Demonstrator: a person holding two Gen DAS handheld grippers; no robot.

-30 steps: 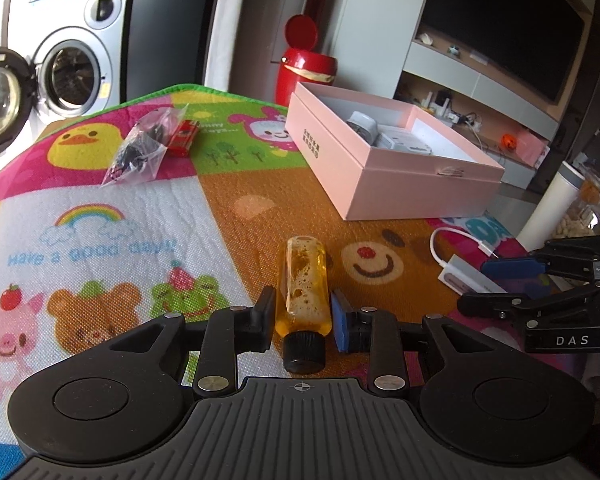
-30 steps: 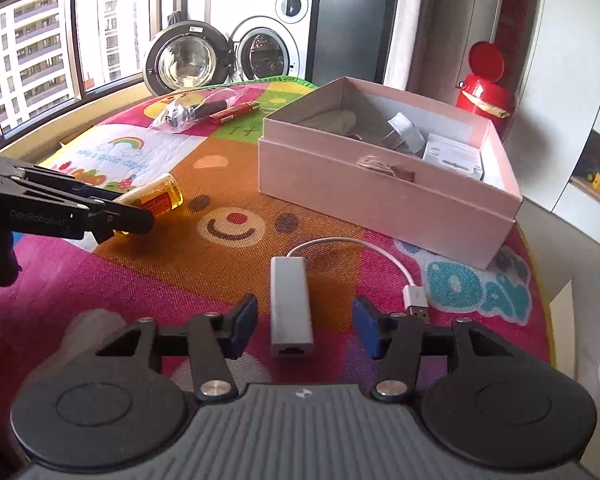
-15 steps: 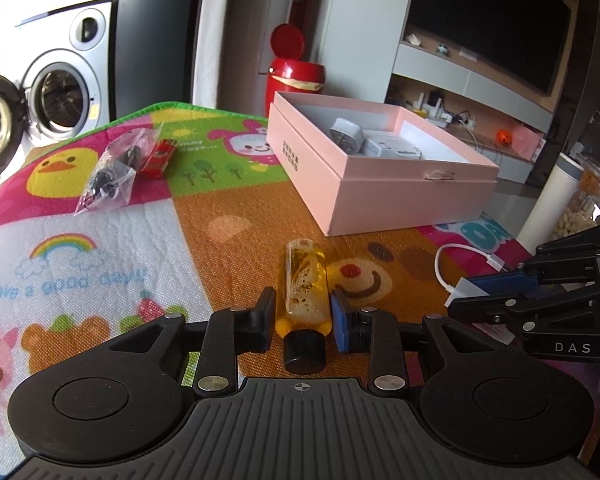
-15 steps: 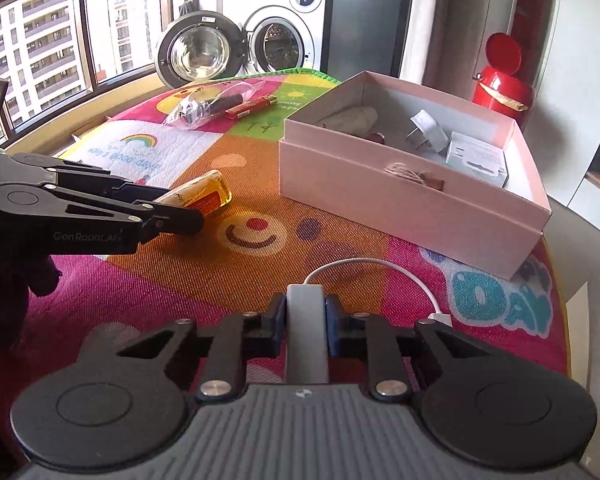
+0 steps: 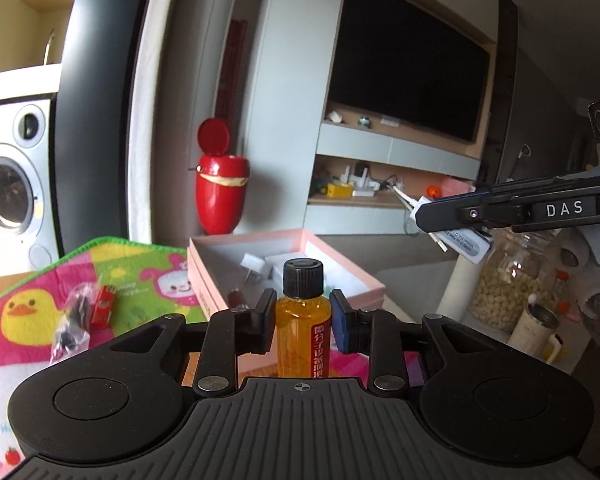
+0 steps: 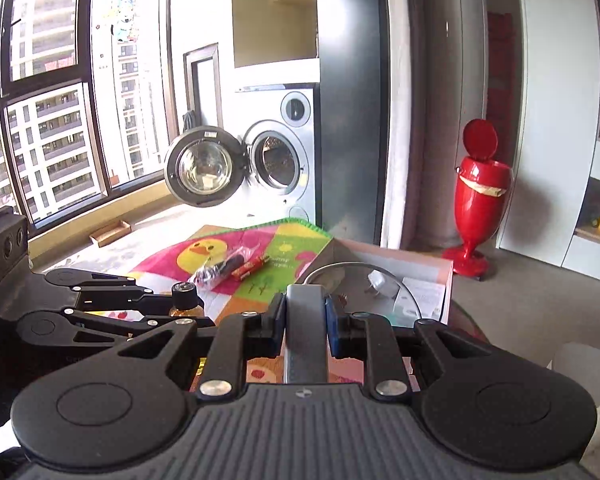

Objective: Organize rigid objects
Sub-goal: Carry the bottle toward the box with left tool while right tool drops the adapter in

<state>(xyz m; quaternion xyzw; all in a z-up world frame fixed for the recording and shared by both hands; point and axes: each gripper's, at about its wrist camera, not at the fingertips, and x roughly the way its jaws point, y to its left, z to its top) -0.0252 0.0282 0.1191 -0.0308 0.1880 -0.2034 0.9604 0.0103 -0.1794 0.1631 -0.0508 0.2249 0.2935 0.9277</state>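
Observation:
In the left wrist view my left gripper is shut on a small amber bottle with a black cap, held upright above the colourful mat. Behind it lies the open pink box with white chargers inside. My right gripper is shut on a grey adapter; its white cable loops over the pink box. The right gripper also shows at the right of the left view with the adapter hanging from it. The left gripper and bottle cap appear at the left of the right view.
A clear bag of dark parts and a red packet lie on the mat's far left. A red bin stands on the floor behind the box. A washing machine has its door open. A jar of nuts stands at the right.
The right gripper closed on the grey adapter. Both grippers then rose from the mat with the adapter and the bottle, and the bottle swung upright, cap up.

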